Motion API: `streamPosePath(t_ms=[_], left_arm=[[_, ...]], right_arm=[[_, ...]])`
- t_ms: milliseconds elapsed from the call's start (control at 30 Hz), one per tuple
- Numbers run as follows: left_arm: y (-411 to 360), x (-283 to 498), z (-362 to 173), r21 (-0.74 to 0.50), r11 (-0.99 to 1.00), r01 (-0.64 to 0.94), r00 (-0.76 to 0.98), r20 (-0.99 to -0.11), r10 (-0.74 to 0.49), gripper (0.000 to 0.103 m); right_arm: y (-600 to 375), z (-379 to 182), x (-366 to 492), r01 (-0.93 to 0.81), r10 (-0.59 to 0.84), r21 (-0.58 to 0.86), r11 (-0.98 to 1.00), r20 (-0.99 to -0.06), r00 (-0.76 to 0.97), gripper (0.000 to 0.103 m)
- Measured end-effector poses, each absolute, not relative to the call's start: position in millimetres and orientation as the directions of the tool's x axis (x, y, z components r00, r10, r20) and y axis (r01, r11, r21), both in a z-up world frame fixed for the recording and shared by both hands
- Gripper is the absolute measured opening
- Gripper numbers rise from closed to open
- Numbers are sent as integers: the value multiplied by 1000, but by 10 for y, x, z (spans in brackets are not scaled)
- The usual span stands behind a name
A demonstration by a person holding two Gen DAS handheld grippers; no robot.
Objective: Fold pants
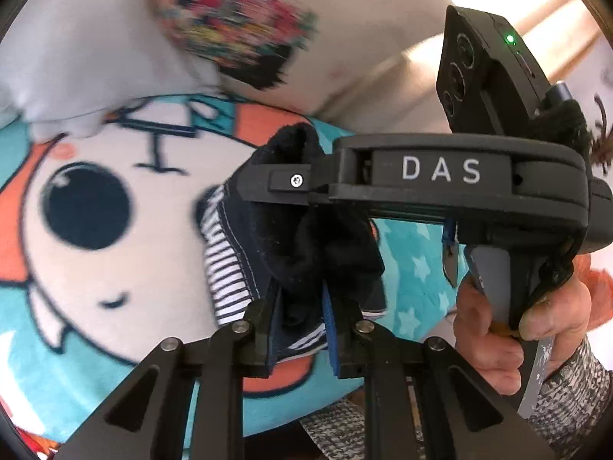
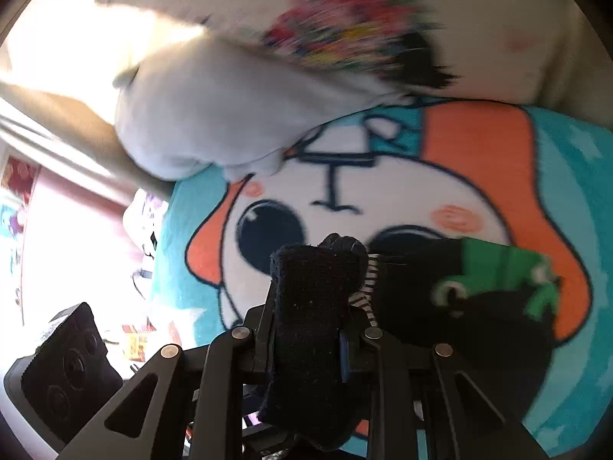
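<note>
The pants (image 1: 325, 245) are dark navy with a striped lining and a green print (image 2: 502, 268). In the left wrist view my left gripper (image 1: 306, 322) is shut on a bunched edge of them, lifted above the blanket. My right gripper (image 1: 291, 188) reaches in from the right and pinches the same bunch higher up. In the right wrist view my right gripper (image 2: 306, 341) is shut on a dark fold of the pants (image 2: 306, 306); the rest of the garment lies to the right on the blanket.
A turquoise blanket (image 1: 76, 326) with a big cartoon face covers the bed. A white pillow (image 2: 199, 115) and a cloth with a colourful print (image 2: 345, 34) lie at the far side. The bed's left edge (image 2: 164, 268) drops to a cluttered floor.
</note>
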State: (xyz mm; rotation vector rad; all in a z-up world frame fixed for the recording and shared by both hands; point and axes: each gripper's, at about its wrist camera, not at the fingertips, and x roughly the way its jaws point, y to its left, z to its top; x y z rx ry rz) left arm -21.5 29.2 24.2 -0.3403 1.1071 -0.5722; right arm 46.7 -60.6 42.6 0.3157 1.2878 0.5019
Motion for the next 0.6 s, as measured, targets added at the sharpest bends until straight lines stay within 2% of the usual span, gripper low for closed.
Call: streamPosePath(t_ms=[300,367,400,467,533,600], left_arm=[[-514,-120,30,-464,822,329,229,-806,-546,18],[-553,-142,21,-465,821,331,205,-814,-544,18],[-546,-142,35,-477,815,328,190,-812,-552,20],[-475,-171,90,-486,811,325,181,-810,-558,26],[-333,-189,155,-484,820,306,201,-809,-552,34],[-201,-166,164,-482,835,265,224,-812,-540,34]], right_arm=[[-1712,142,388,-7,545,564,825,-794,270,25],[-1865,33,389,15,536,561,828,-799,272,33],[-1945,-29,388,34,515,543,839,-813,273,42],[-2157,-67,362,88,452,498,862,-836,310,54],[-2344,-18,334,115,415,480,870,-838,355,55],[-2521,92,303,137,392,482,866,-822,412,55]])
